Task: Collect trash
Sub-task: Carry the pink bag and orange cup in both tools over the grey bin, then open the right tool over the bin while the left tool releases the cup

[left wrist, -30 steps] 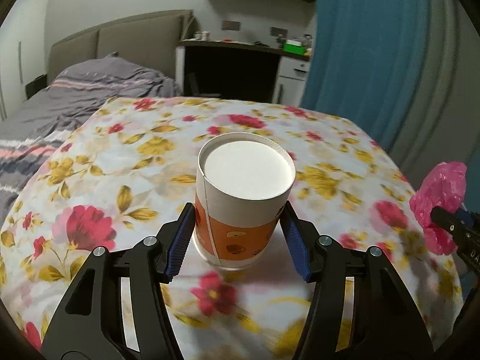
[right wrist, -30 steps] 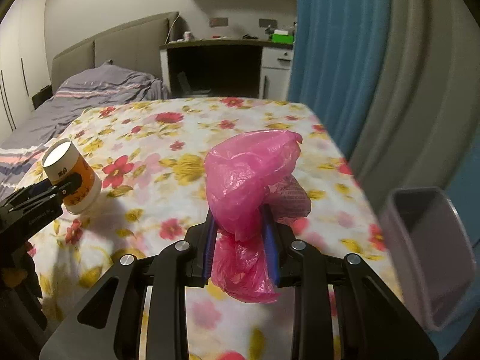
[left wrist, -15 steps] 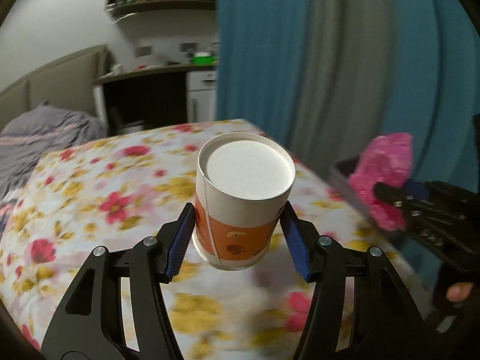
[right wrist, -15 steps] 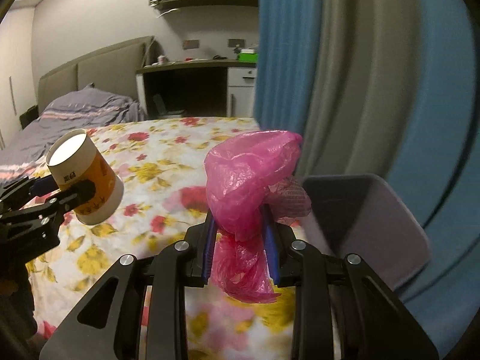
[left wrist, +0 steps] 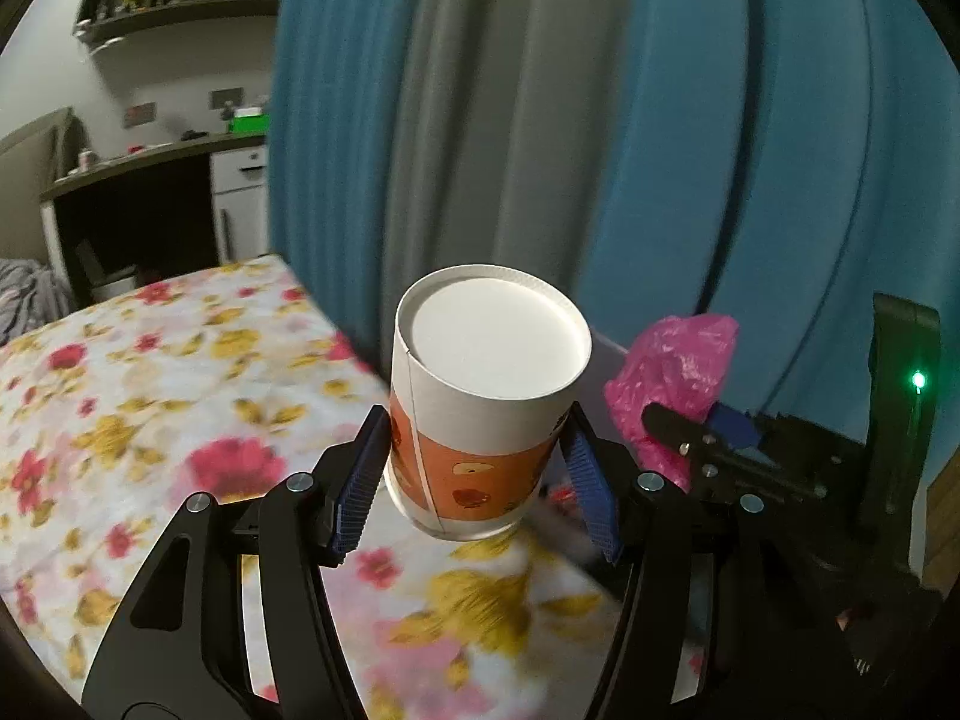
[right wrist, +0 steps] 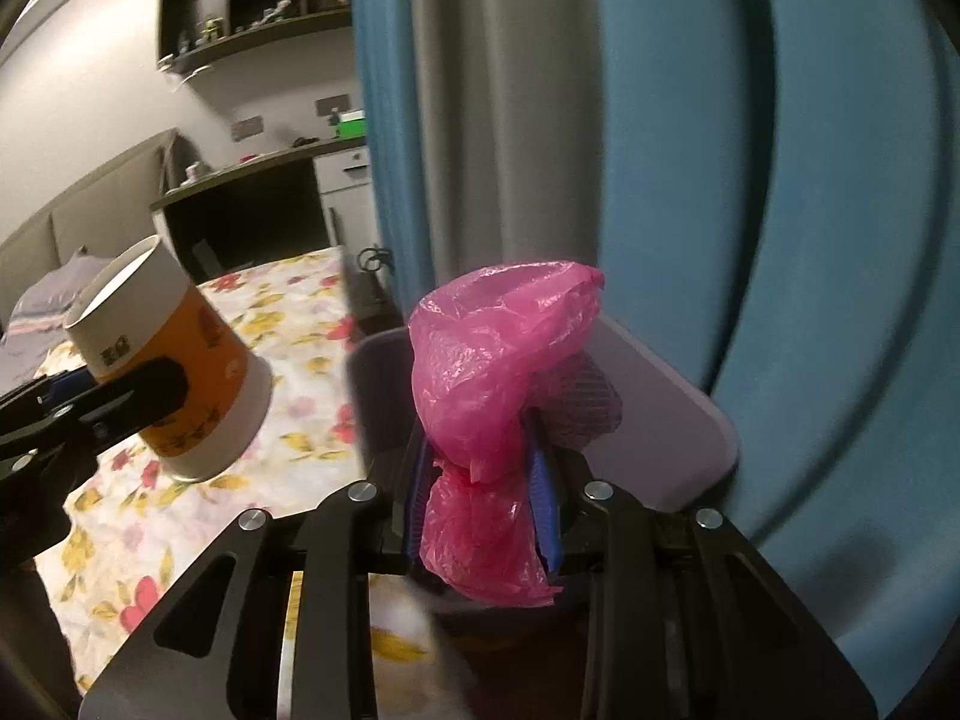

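Left gripper clamped on paper cup, right gripper on pink bag, probably for dropping into grey bin.

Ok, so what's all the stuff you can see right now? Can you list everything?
paper cup: one, white and orange, upside down, clamped in the left gripper.
plastic bag: one, pink, crumpled, clamped in the right gripper.
bin: one, grey-lilac, by the curtain, just behind the bag.
bedspread: one, white with red and yellow flowers, on the bed.
curtain: teal and grey folds, behind everything.
desk: one, dark, far back.
green box: one, on the desk.
left gripper: black, blue pads.
right gripper: black, blue pads.
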A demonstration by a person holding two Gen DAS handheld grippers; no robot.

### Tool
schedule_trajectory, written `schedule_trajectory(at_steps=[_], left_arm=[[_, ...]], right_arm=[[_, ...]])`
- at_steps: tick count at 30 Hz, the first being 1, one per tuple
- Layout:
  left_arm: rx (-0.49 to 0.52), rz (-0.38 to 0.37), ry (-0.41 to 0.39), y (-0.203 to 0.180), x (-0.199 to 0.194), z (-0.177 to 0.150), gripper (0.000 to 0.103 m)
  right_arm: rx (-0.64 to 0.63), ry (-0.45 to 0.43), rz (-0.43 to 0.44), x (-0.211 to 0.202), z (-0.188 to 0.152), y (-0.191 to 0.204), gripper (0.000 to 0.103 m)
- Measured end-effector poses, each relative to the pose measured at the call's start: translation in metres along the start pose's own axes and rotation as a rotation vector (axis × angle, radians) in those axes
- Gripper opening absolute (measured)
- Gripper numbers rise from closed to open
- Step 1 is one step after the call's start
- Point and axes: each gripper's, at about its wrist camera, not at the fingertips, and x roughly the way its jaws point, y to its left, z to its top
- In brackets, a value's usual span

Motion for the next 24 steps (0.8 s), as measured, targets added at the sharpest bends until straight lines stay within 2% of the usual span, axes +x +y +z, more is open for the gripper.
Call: schedule_trajectory(at_steps=[5, 14, 18, 20, 22, 24], left_arm=[[0.012, -0.044, 0.027, -0.023, 0.040, 0.006, 0.058], [-0.023, -0.100, 0.080, -0.036, 0.089, 0.008, 0.059], [-0.041, -0.127, 0.098, -0.035, 0.103, 0.005, 0.061], [-0.047, -0.137, 0.108, -0.033, 0.108, 0.003, 0.068], [-0.065, -0.133, 0.103, -0.029, 0.107, 0.002, 0.082], [-0.094, -0.127, 0.094, -0.022, 0.105, 0.002, 0.087]], right_arm=[[0.039, 0.005, -0.006, 0.012, -0.002, -0.017, 0.031], [0.056, 0.032, -0.008, 0.032, -0.007, -0.028, 0.032], [0.048, 0.045, -0.007, 0.039, -0.010, -0.030, 0.040], [0.050, 0.052, -0.005, 0.042, -0.012, -0.032, 0.046], [0.052, 0.053, -0.001, 0.044, -0.013, -0.034, 0.048], [0.047, 0.053, -0.002, 0.044, -0.014, -0.036, 0.053]])
